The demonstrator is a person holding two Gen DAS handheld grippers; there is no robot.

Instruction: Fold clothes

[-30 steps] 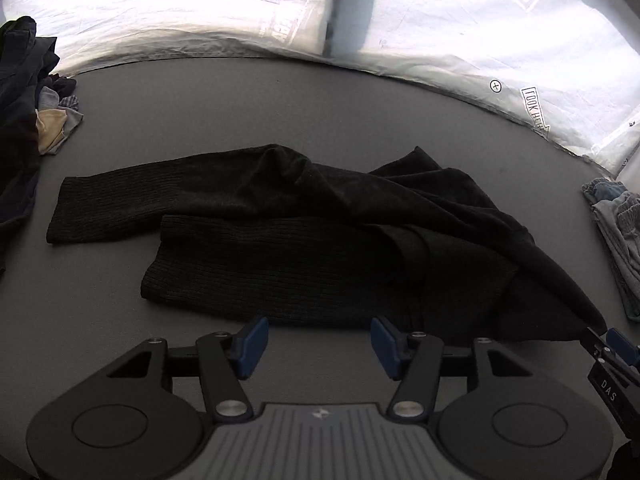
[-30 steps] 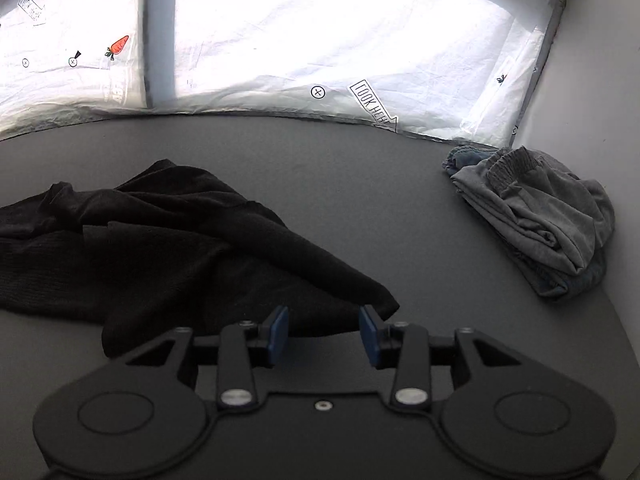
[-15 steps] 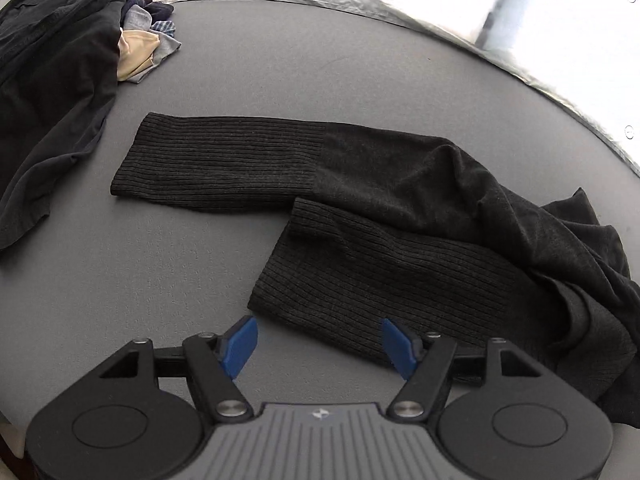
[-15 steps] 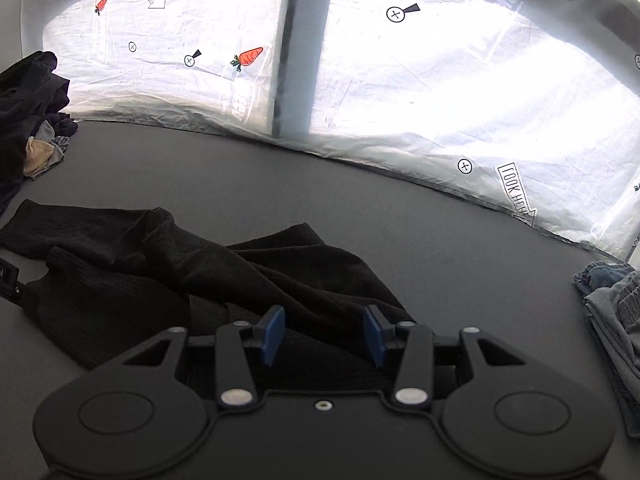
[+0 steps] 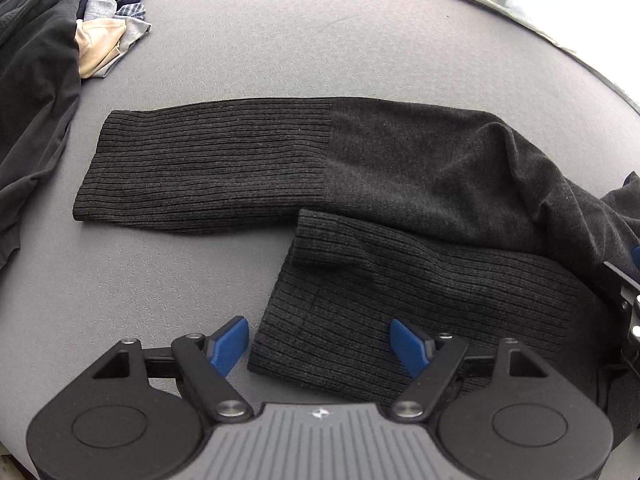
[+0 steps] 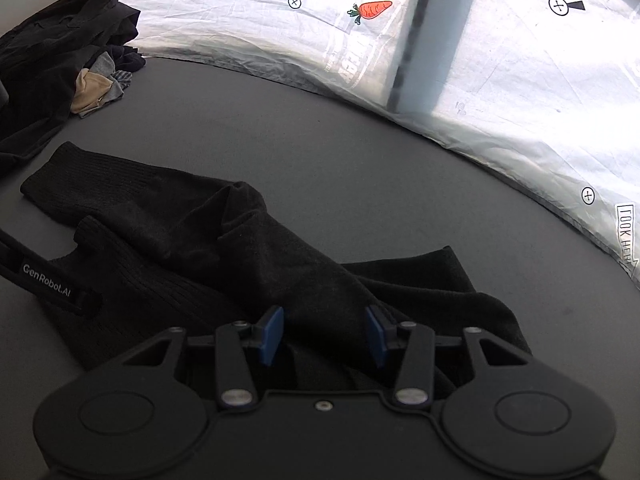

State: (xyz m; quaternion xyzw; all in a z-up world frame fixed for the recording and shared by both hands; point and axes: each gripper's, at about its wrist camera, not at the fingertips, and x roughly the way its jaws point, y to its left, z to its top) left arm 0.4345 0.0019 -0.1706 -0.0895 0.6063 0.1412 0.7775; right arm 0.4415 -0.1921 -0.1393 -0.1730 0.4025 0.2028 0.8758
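I see the black ribbed knit garment (image 5: 360, 184) lying crumpled on the grey counter (image 5: 280, 40), its two ribbed ends pointing toward the heap of dark clothes (image 5: 36, 60). My left hand-held gripper (image 5: 320, 342) has just been opening; its jaws stand wide over the nearer ribbed end, not pressing it. My right hand-held gripper (image 6: 324, 334) hangs jaws apart above the garment's bunched middle, gripping nothing
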